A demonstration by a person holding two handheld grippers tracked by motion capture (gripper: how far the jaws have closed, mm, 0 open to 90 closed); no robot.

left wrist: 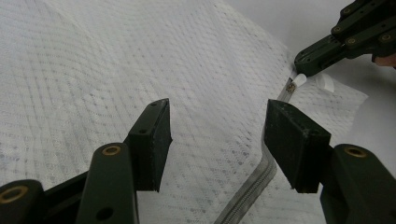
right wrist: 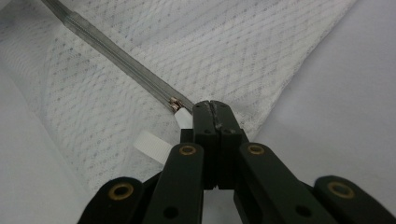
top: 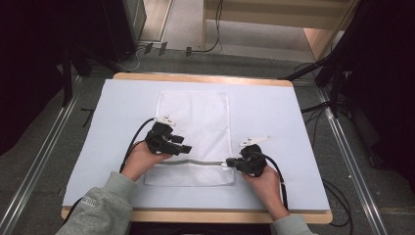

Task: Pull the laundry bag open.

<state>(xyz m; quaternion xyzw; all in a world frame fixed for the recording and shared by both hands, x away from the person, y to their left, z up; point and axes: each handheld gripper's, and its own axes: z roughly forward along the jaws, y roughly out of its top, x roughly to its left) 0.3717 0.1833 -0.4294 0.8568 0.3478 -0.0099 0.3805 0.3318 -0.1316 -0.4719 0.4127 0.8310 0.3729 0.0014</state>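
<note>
A white mesh bag lies flat on the pale mat, with a grey zipper across its near end. My left gripper hovers open over the mesh, just left of the zipper, with nothing between its jaws. My right gripper is at the zipper's right end. Its jaws are shut on the white zipper pull, beside the metal slider. The left gripper view also shows the right gripper pinching the pull.
The pale mat covers a wooden table with bare room on both sides of the bag. A loose white tag sticks out of the bag's corner. Cables and dark stands are on the floor beyond.
</note>
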